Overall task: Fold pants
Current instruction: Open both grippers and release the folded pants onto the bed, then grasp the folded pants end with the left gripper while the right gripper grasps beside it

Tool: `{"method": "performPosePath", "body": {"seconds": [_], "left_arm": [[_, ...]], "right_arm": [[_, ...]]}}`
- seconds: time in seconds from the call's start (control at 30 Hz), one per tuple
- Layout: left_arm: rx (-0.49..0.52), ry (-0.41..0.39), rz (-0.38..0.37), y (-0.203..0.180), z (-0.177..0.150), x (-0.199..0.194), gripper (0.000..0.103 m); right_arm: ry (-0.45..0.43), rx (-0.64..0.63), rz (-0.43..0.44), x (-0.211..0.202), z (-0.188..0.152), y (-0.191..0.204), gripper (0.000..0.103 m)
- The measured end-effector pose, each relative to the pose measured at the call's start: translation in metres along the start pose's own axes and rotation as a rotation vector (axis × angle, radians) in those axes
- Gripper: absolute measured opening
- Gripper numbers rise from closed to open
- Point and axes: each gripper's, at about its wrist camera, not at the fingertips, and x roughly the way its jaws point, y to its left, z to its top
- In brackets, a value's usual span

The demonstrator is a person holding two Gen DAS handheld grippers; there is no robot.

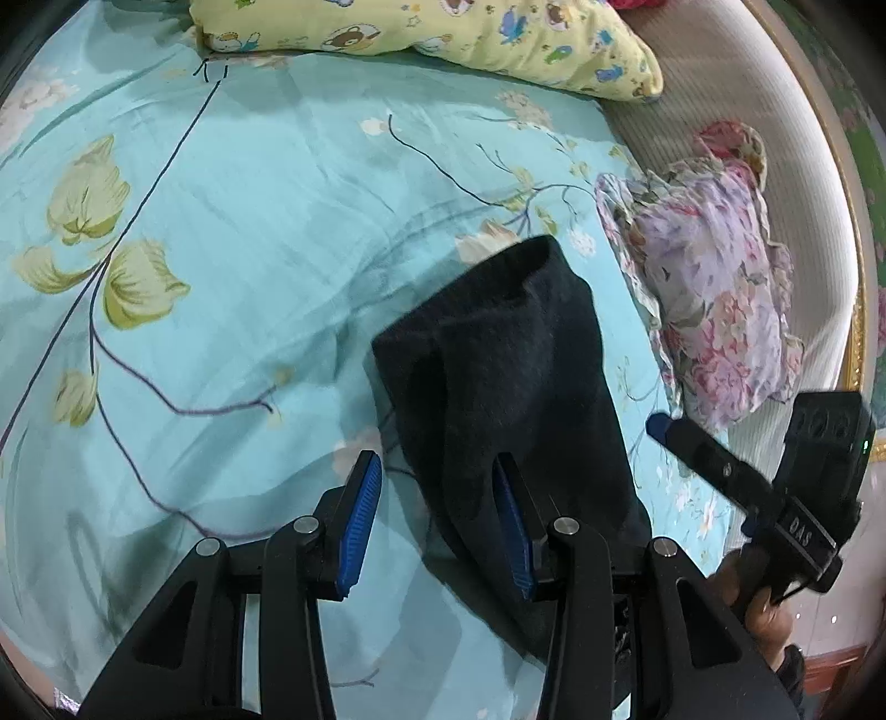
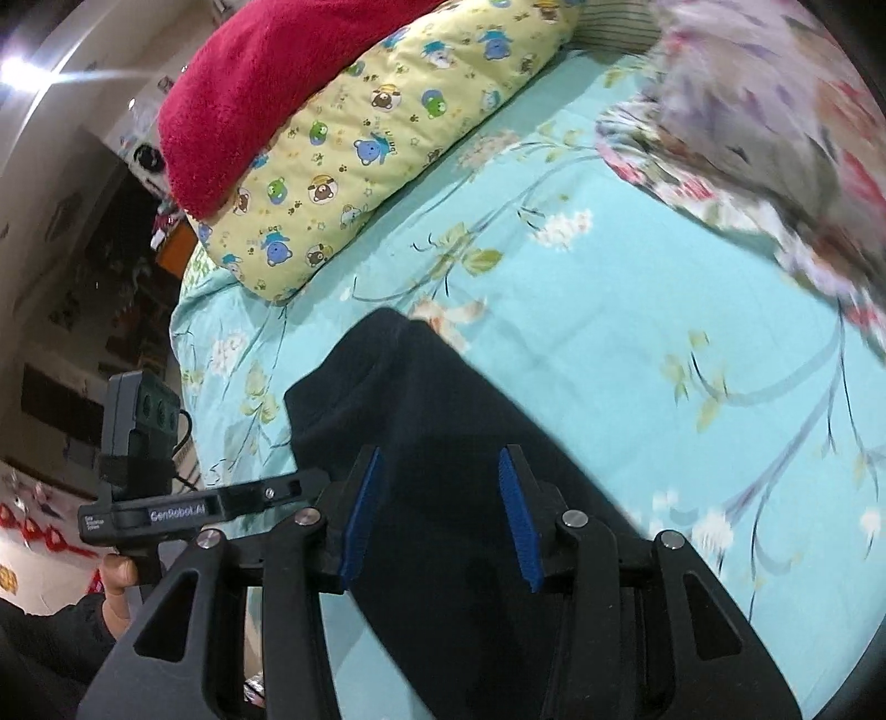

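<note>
The black pants [image 1: 498,376] lie in a long folded strip on the turquoise flowered bedsheet [image 1: 249,249]. In the left wrist view my left gripper [image 1: 437,520] is open, its right finger over the strip's left edge, its left finger over bare sheet. The right gripper [image 1: 659,426] shows there at the right edge beside the pants. In the right wrist view the pants [image 2: 443,421] run under my right gripper [image 2: 440,515], which is open with both blue pads above the cloth. The left gripper's body [image 2: 166,504] shows at the left.
A yellow cartoon-bear pillow [image 1: 443,33] lies at the far edge of the bed, with a red blanket [image 2: 266,77] on it. A purple flowered pillow [image 1: 714,288] lies right of the pants. The white bed frame [image 1: 819,183] curves along the right.
</note>
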Motion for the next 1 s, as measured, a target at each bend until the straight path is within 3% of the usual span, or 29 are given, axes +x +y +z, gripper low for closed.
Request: {"method": "performPosePath", "body": {"seconds": [0.43, 0.83, 1.0], "left_arm": [[-0.038, 0.034, -0.035, 0.007, 0.013, 0.019, 0.042], [-0.093, 0.033, -0.031, 0.009, 0.018, 0.025, 0.042], [-0.029, 0.011, -0.011, -0.006, 0.019, 0.028, 0.023]], "right_arm": [[0.163, -0.128, 0.052, 0.062, 0.055, -0.001, 0.045], [0.258, -0.172, 0.126, 0.1, 0.068, 0.004, 0.042], [0.232, -0.181, 0.115, 0.095, 0.065, 0.006, 0.031]]}}
